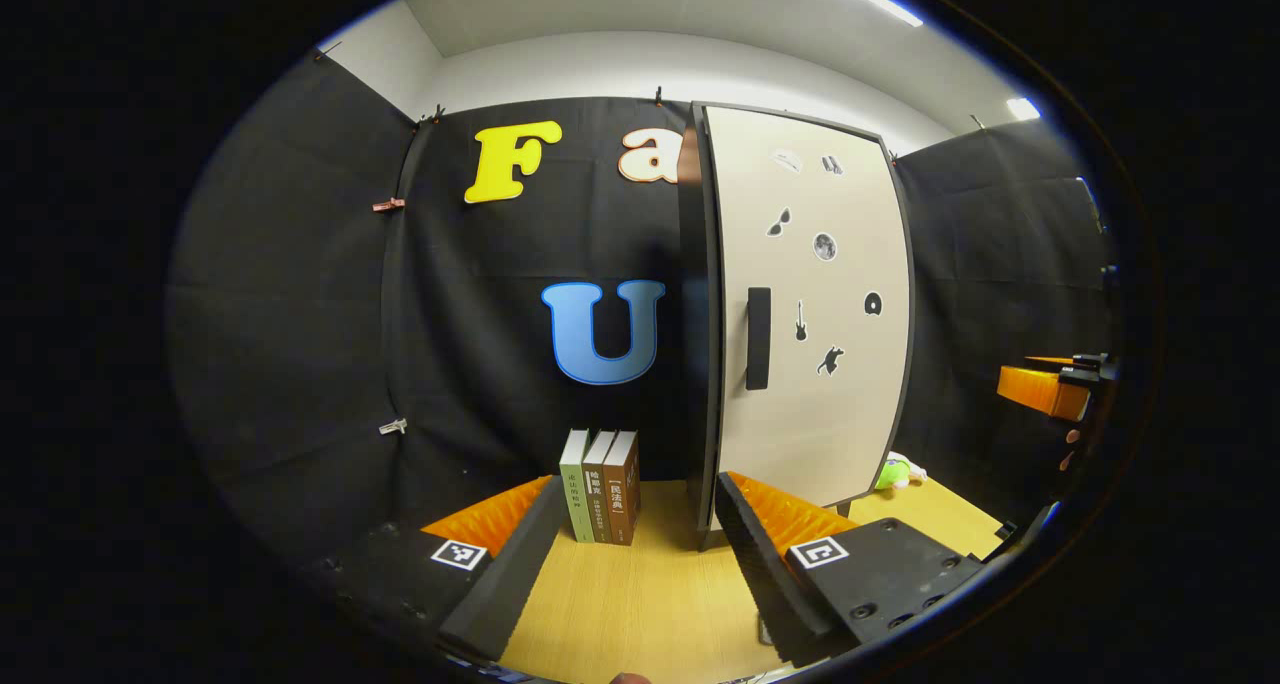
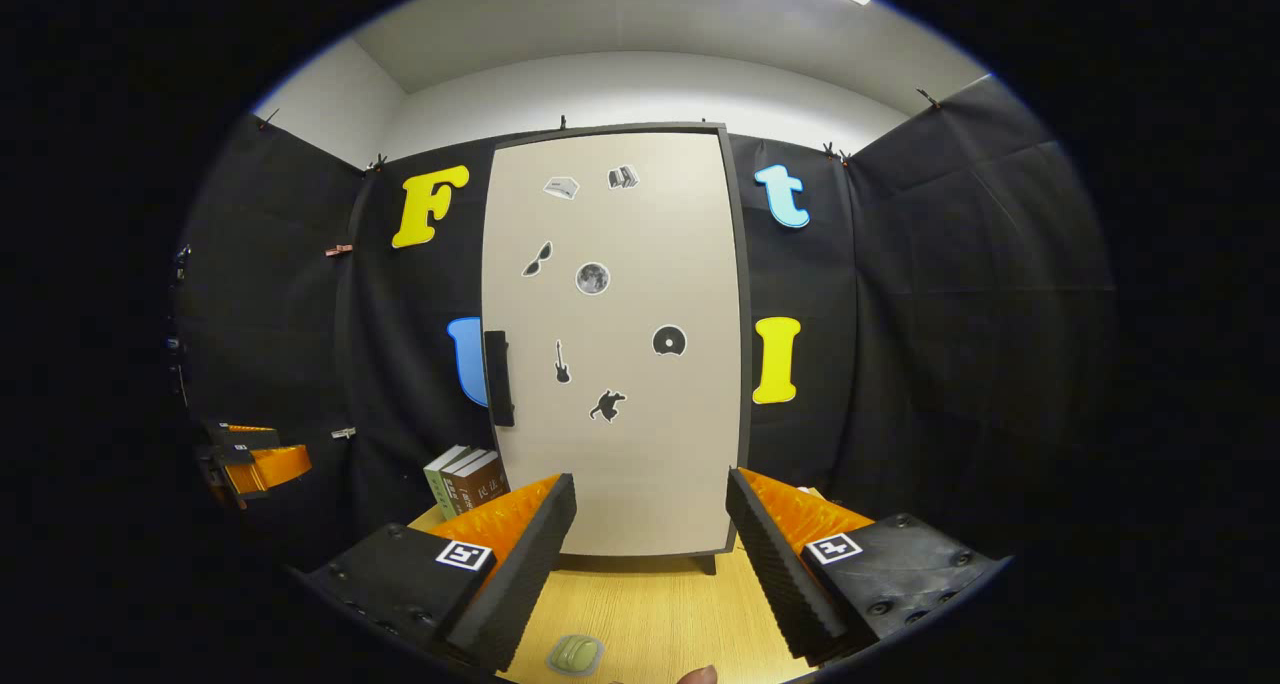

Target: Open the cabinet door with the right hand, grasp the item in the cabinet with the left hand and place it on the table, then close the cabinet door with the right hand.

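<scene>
A tall cabinet with a beige door (image 2: 620,364) stands upright on the wooden table (image 2: 660,604); the door is closed and carries small stickers. Its dark vertical handle (image 2: 498,377) sits at the door's left edge. In the left gripper view the same door (image 1: 815,344) and handle (image 1: 758,338) appear to the right of centre. My right gripper (image 2: 650,549) is open, facing the door from a short distance. My left gripper (image 1: 635,554) is open too, pointing at the gap left of the cabinet. The cabinet's inside is hidden.
Three books (image 1: 601,486) stand upright left of the cabinet, also seen as books (image 2: 466,479) in the right gripper view. A small green toy (image 1: 893,474) lies right of the cabinet. A pale green pad (image 2: 574,654) lies on the table near me. The other gripper (image 1: 1055,389) hangs at right.
</scene>
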The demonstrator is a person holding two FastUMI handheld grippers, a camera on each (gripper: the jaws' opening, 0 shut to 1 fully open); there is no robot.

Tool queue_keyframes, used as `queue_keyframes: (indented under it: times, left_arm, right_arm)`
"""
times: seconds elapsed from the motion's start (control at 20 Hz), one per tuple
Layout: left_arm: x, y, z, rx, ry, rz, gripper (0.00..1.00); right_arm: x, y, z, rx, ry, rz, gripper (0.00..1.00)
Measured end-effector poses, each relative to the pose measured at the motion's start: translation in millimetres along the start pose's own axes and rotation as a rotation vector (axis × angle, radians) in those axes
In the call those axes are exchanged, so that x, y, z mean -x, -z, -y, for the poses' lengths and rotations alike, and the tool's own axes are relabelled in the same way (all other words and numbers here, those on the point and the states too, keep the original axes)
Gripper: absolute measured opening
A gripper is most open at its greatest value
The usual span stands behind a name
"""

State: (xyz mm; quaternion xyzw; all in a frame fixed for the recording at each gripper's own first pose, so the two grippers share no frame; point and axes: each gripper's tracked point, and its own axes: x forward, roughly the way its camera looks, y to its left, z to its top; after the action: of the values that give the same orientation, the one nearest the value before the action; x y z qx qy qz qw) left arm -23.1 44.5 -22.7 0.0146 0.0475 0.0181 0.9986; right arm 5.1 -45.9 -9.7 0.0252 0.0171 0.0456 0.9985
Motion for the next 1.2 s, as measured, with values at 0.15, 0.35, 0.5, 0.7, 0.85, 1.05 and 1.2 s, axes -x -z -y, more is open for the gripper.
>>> queue_keyframes:
  times: [0.15,0.35,0.5,0.7,0.85,1.05,1.2]
  left_arm:
    - [0,-5,3,-0.001,-0.017,0.016,0.94]
    - [1,-19,8,-0.008,-0.053,0.052,0.94]
    - [4,-30,16,-0.021,-0.069,0.080,0.94]
    - [4,-44,33,-0.033,-0.079,0.116,0.94]
    - [1,-49,40,-0.039,-0.095,0.124,0.93]
    - [-3,-50,50,-0.020,-0.109,0.121,0.93]
    - [-3,-46,55,-0.007,-0.137,0.110,0.93]
  right_arm:
    - [-1,0,1,0.010,-0.004,0.006,0.98]
    - [-10,-7,10,0.010,-0.001,0.028,0.98]
    - [-13,-16,21,0.015,0.002,0.059,0.98]
    - [-14,-24,34,0.026,-0.007,0.087,0.98]
    - [-19,-23,42,0.063,-0.030,0.096,1.00]
    - [-24,-20,45,0.060,-0.078,0.094,0.97]
    - [-29,-15,44,0.032,-0.121,0.083,0.96]
